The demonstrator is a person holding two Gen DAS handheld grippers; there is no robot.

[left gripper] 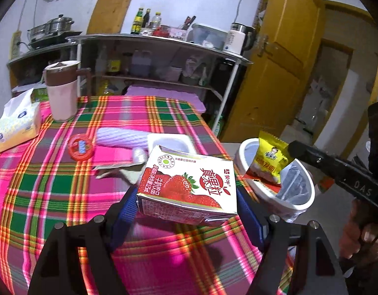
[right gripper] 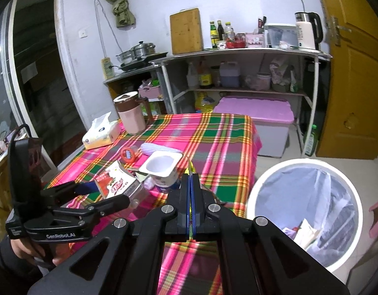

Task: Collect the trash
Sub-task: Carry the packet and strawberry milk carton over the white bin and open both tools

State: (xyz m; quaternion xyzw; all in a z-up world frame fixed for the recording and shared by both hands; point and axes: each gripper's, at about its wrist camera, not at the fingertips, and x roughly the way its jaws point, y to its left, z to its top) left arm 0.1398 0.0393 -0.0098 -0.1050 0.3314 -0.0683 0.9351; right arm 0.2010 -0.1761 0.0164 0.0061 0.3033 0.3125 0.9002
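My left gripper (left gripper: 186,196) is shut on a strawberry milk carton (left gripper: 189,186), held just above the plaid tablecloth (left gripper: 53,196). It also shows in the right wrist view (right gripper: 116,183). My right gripper (right gripper: 191,179) is shut on a yellow snack wrapper (left gripper: 269,159), held over the white trash bin (left gripper: 297,204). In the right wrist view only the wrapper's thin edge (right gripper: 190,168) shows between the fingers, and the bin (right gripper: 262,186) stands to the right. A white yogurt cup (right gripper: 162,166), a white foam sleeve (left gripper: 122,136), a red ring lid (left gripper: 80,146) and crumpled paper (left gripper: 120,169) lie on the table.
A tissue box (left gripper: 16,125) and a pink-and-brown jug (left gripper: 62,88) stand at the table's far left. A cluttered shelf unit (left gripper: 159,56) and a pink-lidded box (right gripper: 258,115) stand behind. A yellow door (left gripper: 282,68) is at right. The bin holds some trash (right gripper: 304,233).
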